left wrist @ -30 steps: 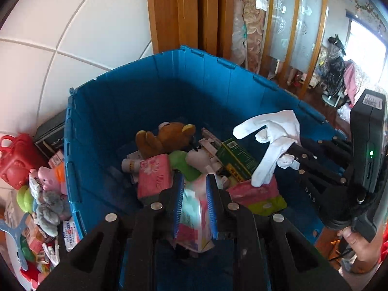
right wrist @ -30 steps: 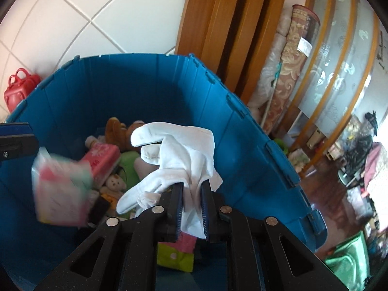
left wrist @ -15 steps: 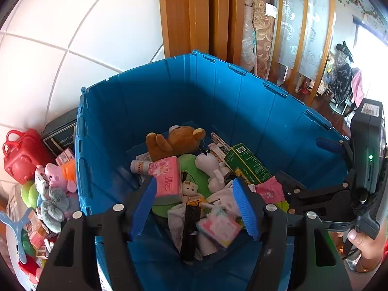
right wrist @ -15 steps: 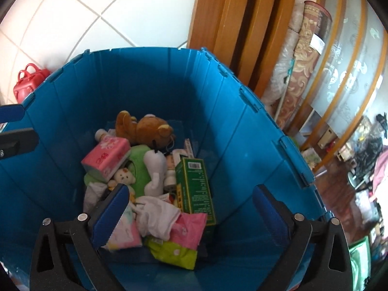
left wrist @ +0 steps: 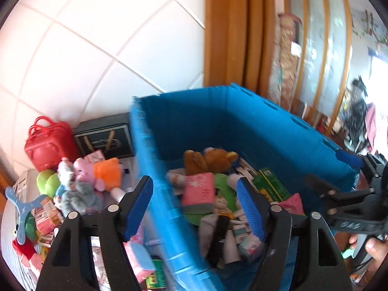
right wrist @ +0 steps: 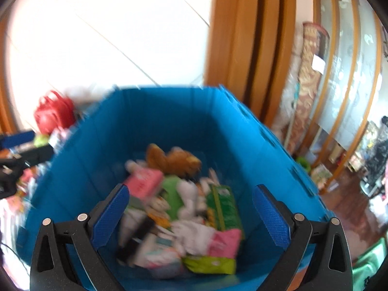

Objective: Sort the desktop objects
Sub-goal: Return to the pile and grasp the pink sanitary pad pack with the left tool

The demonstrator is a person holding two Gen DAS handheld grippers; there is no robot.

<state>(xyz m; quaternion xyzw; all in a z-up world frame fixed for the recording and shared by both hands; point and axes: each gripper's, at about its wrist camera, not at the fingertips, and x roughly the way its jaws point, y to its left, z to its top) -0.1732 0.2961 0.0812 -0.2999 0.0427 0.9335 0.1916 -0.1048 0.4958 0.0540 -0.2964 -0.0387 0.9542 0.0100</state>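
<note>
A blue bin point(left wrist: 242, 126) holds a brown teddy bear point(left wrist: 213, 160), a pink tissue pack point(left wrist: 198, 191), a green box point(left wrist: 271, 186) and other small items. My left gripper point(left wrist: 194, 186) hangs above the bin's left wall with its jaws opening and nothing between them. My right gripper point(right wrist: 191, 191) stands wide open and empty over the bin point(right wrist: 169, 121). Below it lie a white glove point(right wrist: 194, 232), the green box point(right wrist: 223, 208) and the teddy bear point(right wrist: 174, 160). The right gripper point(left wrist: 339, 194) also shows at the right of the left wrist view, held by a hand.
Left of the bin lies a pile of loose things: a red toy bag point(left wrist: 48, 145), a black box point(left wrist: 104, 140), plush toys point(left wrist: 80, 181), a blue boomerang point(left wrist: 21, 201) and small packs. A tiled wall and a wooden door frame point(left wrist: 230, 36) stand behind.
Both grippers opened: the left let go of a tissue pack, the right let go of the white glove, and both items dropped into the bin. The left view swung left toward the pile.
</note>
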